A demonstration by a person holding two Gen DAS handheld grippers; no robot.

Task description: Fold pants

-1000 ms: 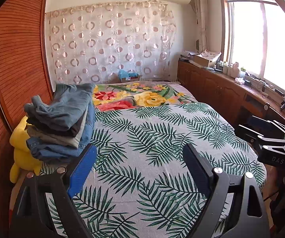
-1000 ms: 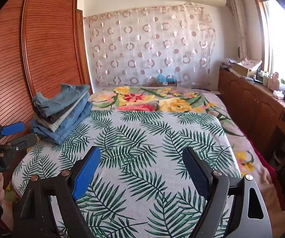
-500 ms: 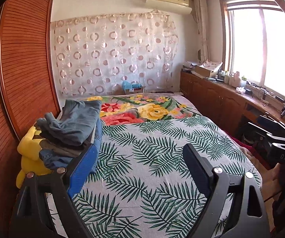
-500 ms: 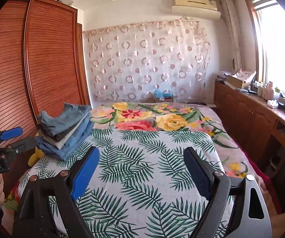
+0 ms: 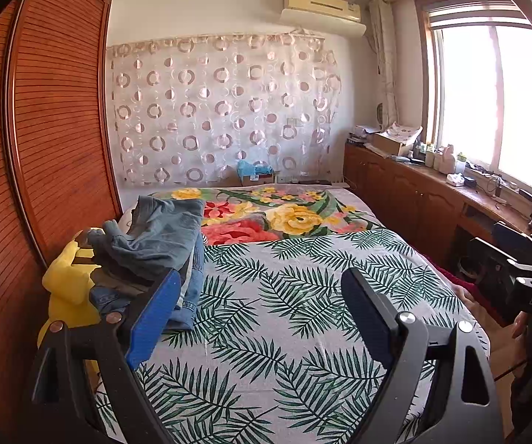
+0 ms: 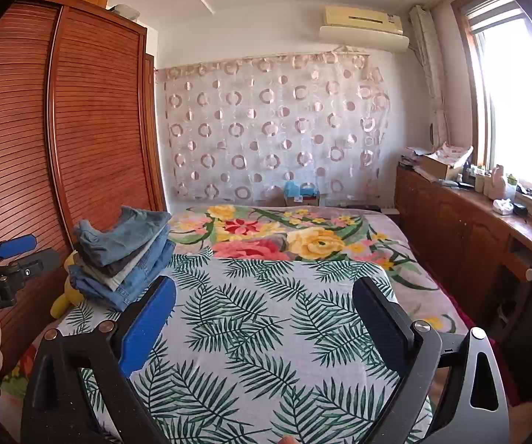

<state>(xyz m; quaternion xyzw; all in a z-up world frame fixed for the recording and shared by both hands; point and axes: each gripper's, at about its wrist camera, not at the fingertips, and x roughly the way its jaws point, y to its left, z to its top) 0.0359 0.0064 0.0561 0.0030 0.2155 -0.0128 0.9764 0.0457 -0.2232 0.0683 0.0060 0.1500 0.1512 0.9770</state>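
- Currently both the left gripper [image 5: 260, 318] and the right gripper [image 6: 266, 327] hang wide open and empty above the bed [image 6: 266, 318].
- The pants [image 6: 123, 255] sit stacked at the bed's left edge, beside the wardrobe [image 6: 92, 129].
- Denim looks heavy, limp, grippy; a waistband pinch probably suits best.

The stacked pants [image 5: 155, 244] are matt denim cloth, lying on a soft printed cotton bedspread [image 5: 284, 314]. The wardrobe [image 6: 92, 129] beside them is ribbed, glossy varnished wood. The curtain [image 6: 273, 129] is sheer fabric.

both wrist views face up the bed [image 5: 284, 314] [image 6: 266, 314]; shared.
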